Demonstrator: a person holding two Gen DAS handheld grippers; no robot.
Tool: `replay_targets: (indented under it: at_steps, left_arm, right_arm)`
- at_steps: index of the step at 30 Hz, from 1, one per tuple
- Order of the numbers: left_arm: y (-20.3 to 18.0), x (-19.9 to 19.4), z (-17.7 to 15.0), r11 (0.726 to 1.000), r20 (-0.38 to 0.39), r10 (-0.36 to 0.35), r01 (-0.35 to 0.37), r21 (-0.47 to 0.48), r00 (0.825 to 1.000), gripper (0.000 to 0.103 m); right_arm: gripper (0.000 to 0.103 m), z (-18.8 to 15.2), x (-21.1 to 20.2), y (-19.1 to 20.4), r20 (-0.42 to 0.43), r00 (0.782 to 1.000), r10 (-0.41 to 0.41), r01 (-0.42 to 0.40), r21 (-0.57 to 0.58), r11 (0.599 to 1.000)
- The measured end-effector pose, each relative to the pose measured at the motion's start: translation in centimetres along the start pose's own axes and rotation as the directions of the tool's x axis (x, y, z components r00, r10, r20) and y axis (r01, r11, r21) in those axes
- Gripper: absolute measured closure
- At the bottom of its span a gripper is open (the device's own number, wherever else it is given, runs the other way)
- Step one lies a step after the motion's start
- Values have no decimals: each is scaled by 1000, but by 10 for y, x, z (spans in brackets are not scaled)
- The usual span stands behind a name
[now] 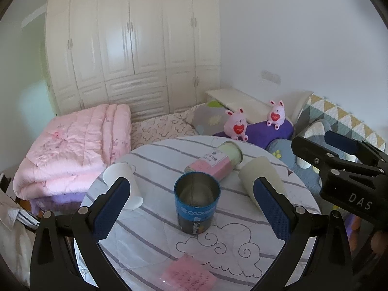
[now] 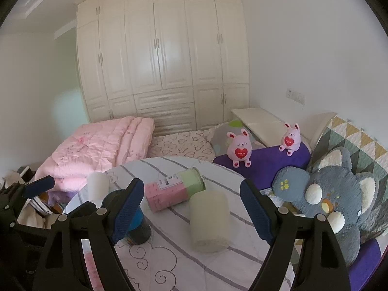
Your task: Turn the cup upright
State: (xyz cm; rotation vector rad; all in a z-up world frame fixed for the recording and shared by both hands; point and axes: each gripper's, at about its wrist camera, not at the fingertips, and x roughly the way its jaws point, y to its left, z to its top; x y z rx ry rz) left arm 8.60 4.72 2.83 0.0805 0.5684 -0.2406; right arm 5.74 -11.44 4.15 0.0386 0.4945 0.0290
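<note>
Claws: left claw [image 1: 191,202] gaping, right claw [image 2: 191,209] gaping; two cups [image 2: 209,220] toppled, two cans [image 1: 197,201].

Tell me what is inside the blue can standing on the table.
From the left wrist view, the blue can stands upright with its mouth open, showing bare shiny metal walls and nothing inside. The very bottom near the front wall is hidden by the rim.

Bedroom: cream wardrobe [image 2: 162,55] fills far wall; white side wall [image 2: 303,36] (switch plate [image 2: 295,95] on it); bed [image 2: 184,144] with folded pink quilt [image 2: 101,145]; soft daylight.
</note>
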Motion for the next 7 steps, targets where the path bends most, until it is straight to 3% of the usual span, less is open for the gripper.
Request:
replay_targets:
  at_steps: [7]
  left_arm:
    - [3, 9, -1, 1000, -25, -9, 9, -2, 1000, 0]
  right_arm:
    - [20, -1, 12, 0, -28, 1000, 2, -2, -1, 1000]
